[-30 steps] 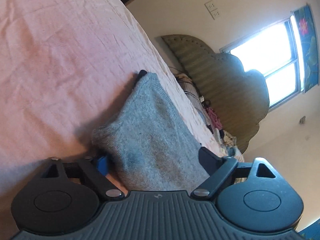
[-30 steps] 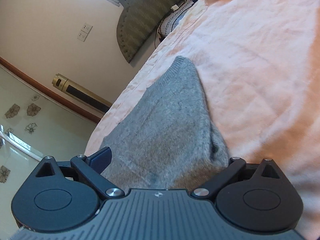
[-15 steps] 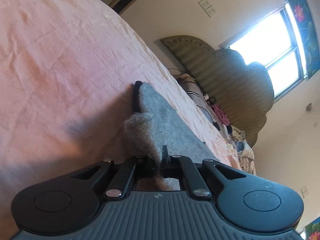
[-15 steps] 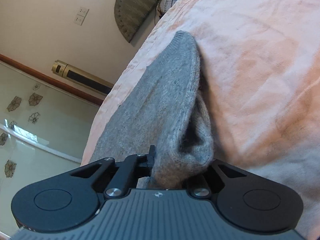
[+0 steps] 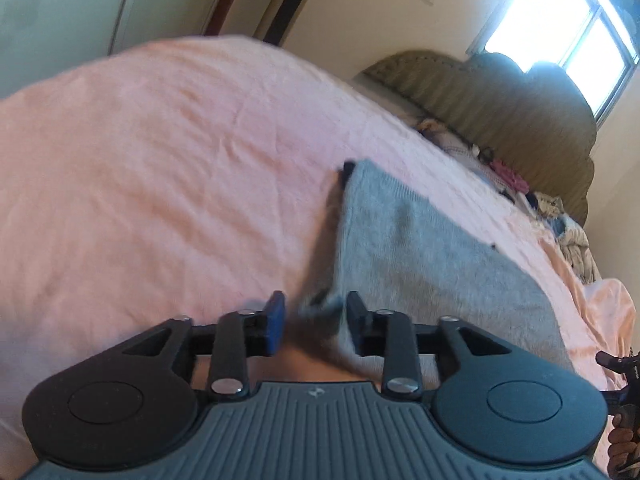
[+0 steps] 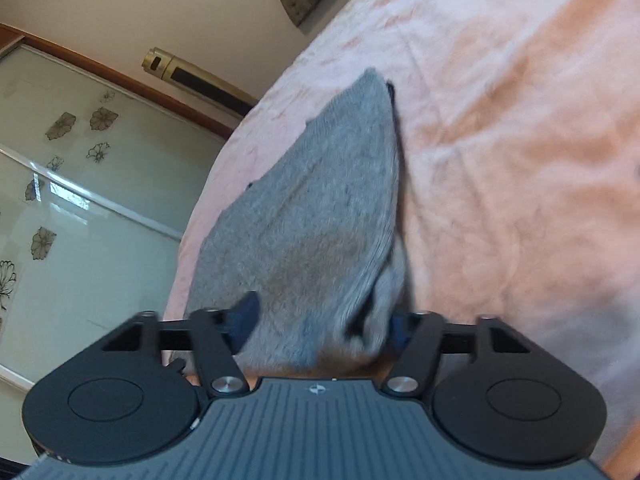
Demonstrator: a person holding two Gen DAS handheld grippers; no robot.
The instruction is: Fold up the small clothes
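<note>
A grey knit garment lies folded on the pink bedsheet. My left gripper is at its near left corner, jaws opening. A blurred bit of the corner sits between the fingers, and the blue pad stands clear of it. In the right wrist view the same garment runs away from me in a tapering shape. My right gripper has its jaws opening wide. The garment's near edge lies loose between the fingers. The other gripper and a hand show at the left view's right edge.
A green padded headboard stands at the far end of the bed, with a heap of mixed clothes before it. A bright window is behind it. Glass sliding doors with a flower print and a gold-coloured column stand beyond the bed's edge.
Both grippers shut on the garment's near edge half a second ago and now stand apart again. The garment has dropped flatter onto the sheet, and both views have pulled back and risen.
</note>
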